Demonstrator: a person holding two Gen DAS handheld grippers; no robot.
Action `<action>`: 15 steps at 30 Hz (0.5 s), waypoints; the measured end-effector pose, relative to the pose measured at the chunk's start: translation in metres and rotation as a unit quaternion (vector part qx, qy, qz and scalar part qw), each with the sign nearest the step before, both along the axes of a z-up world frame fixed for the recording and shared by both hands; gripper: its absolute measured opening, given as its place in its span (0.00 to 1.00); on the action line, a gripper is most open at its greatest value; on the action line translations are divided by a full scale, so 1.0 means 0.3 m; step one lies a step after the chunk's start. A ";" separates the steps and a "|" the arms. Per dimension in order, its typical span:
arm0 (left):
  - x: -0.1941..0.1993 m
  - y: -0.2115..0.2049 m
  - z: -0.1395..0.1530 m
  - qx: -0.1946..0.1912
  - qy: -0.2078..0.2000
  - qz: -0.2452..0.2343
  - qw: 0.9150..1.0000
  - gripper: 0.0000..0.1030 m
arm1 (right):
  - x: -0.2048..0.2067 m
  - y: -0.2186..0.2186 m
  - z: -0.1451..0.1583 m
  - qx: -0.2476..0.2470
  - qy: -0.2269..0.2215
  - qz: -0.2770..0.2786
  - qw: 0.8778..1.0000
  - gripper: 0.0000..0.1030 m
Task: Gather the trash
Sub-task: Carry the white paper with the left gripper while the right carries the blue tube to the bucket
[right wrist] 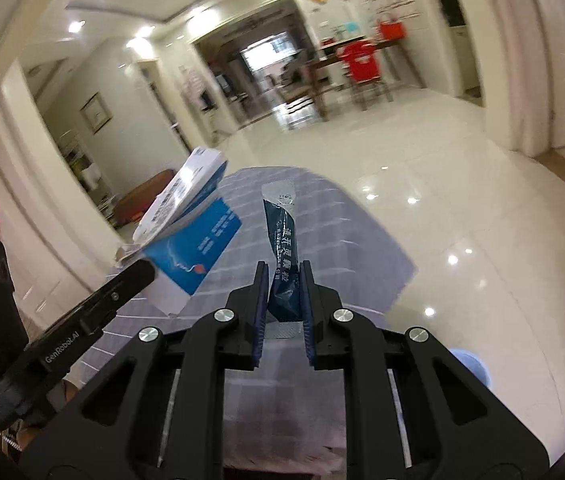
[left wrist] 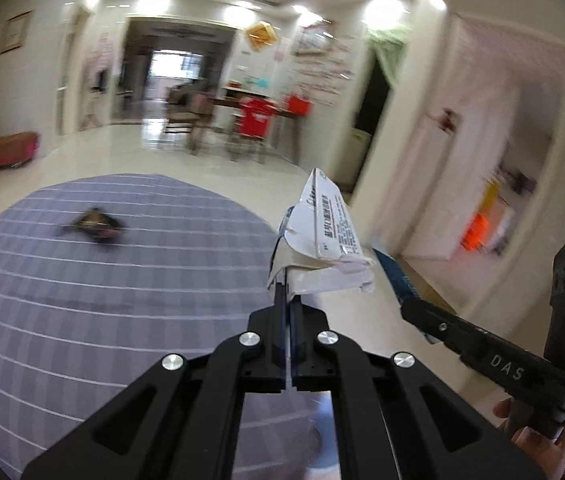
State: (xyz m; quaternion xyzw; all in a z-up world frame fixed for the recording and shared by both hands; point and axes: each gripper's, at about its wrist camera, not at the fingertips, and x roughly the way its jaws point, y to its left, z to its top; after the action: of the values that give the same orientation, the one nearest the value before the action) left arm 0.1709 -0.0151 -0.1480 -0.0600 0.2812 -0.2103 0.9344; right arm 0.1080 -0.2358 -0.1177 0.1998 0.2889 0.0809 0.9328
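Observation:
My left gripper (left wrist: 287, 296) is shut on a flattened white and blue paper box (left wrist: 324, 236), held up above the edge of a table with a purple checked cloth (left wrist: 82, 280). The same box (right wrist: 186, 220) shows at the left of the right wrist view. My right gripper (right wrist: 284, 280) is shut on a dark blue sachet (right wrist: 282, 240) with a silver top, standing upright between the pads. A dark crumpled wrapper (left wrist: 94, 224), blurred, lies on the cloth at the far left. The right gripper (left wrist: 406, 304) reaches in from the right in the left wrist view.
Shiny white tiled floor (right wrist: 462, 220) spreads beyond the table. A dining table with chairs (left wrist: 242, 120), one draped in red, stands at the back. A doorway (left wrist: 374, 128) and a pink door (left wrist: 482, 140) are on the right. A person's fingers (left wrist: 538, 436) hold the right gripper's handle.

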 end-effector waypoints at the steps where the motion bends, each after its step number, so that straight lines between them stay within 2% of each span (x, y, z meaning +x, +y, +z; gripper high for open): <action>1: -0.009 -0.053 -0.013 0.005 0.002 -0.018 1.000 0.01 | -0.029 -0.039 -0.014 -0.003 0.004 -0.014 1.000 0.15; 8: -0.047 -0.316 -0.127 0.047 0.020 -0.090 0.995 0.01 | -0.152 -0.235 -0.126 -0.011 0.032 -0.088 0.996 0.15; 15: -0.037 -0.453 -0.234 0.085 0.042 -0.116 0.989 0.01 | -0.188 -0.333 -0.235 -0.001 0.065 -0.114 0.991 0.16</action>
State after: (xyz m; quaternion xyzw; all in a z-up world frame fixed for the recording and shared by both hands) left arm 0.1596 -0.1509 -0.2182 0.0440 0.3422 -0.2898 0.8927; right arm 0.0516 -0.3357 -0.1881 0.2350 0.3245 -0.0394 0.9154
